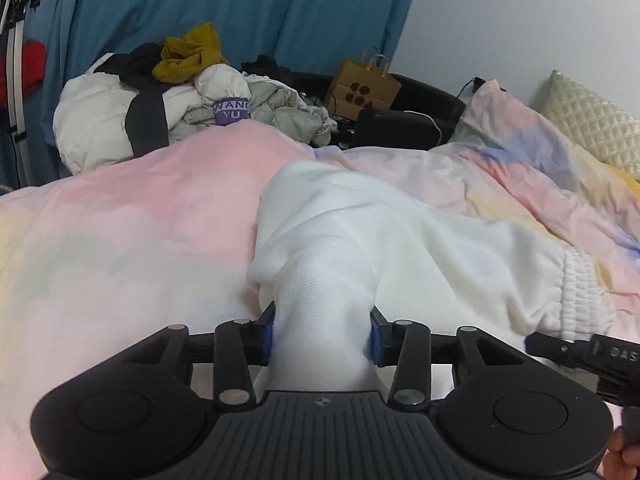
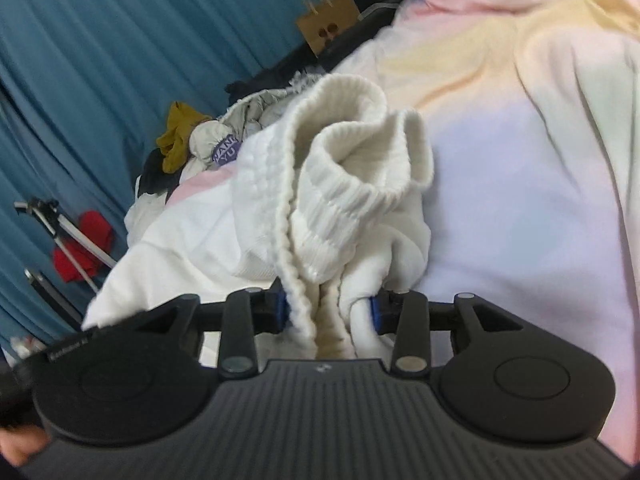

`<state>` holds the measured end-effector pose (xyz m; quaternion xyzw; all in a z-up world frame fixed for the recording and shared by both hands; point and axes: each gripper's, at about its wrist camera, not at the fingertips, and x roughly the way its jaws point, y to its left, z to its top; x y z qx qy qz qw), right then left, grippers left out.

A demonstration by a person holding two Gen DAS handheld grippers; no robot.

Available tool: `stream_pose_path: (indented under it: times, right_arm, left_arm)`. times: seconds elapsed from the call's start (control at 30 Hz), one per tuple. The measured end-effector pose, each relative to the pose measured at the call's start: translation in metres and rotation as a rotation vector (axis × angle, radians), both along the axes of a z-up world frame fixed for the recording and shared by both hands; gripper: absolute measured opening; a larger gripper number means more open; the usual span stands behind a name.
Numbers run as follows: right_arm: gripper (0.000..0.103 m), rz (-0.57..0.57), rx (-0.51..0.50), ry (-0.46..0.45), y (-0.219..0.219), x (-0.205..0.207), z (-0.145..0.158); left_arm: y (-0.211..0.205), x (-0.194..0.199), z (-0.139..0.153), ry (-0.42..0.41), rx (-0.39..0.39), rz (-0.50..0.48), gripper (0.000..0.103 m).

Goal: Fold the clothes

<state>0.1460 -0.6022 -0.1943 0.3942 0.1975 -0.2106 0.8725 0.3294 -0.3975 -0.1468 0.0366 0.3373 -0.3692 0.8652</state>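
A white sweater [image 1: 360, 240] lies on the pastel duvet [image 1: 120, 220] of a bed. My left gripper [image 1: 322, 332] is shut on a bunched part of the white sweater, which stretches away from the jaws toward the bed's middle. Its ribbed hem [image 1: 580, 292] shows at the right. My right gripper [image 2: 328, 312] is shut on the sweater's ribbed cuff and hem [image 2: 360, 168], which stand bunched above the jaws. The rest of the sweater [image 2: 180, 240] hangs to the left. The right gripper's body shows at the left wrist view's right edge [image 1: 592, 356].
A pile of clothes [image 1: 160, 100] with a mustard garment [image 1: 192, 56] lies at the bed's far side, before a blue curtain [image 1: 240, 8]. A brown paper bag [image 1: 360, 88], a black case [image 1: 396, 128] and pillows [image 1: 592, 124] sit at the back right. A tripod [image 2: 68, 232] stands left.
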Motion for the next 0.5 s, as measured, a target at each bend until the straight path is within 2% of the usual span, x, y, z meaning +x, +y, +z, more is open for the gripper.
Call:
stream_pose_path:
  times: [0.07, 0.17, 0.3, 0.4, 0.5]
  right_arm:
    - [0.045, 0.001, 0.036, 0.002, -0.002, -0.005, 0.001]
    - [0.050, 0.006, 0.077, 0.031, -0.002, -0.018, 0.014]
    - [0.055, -0.008, -0.009, 0.099, 0.023, -0.044, 0.046]
    - [0.055, -0.049, -0.115, 0.111, 0.044, -0.064, 0.071]
    - [0.055, -0.041, -0.181, 0.088, 0.064, -0.088, 0.097]
  left_arm:
    - [0.012, -0.014, 0.009, 0.005, 0.014, 0.000, 0.050]
    - [0.032, -0.038, 0.033, -0.006, 0.039, 0.001, 0.051]
    - [0.059, -0.074, 0.067, -0.055, 0.046, 0.005, 0.051]
    - [0.081, -0.101, 0.093, -0.080, 0.035, 0.003, 0.051]
    - [0.102, -0.130, 0.119, -0.109, 0.018, 0.004, 0.054]
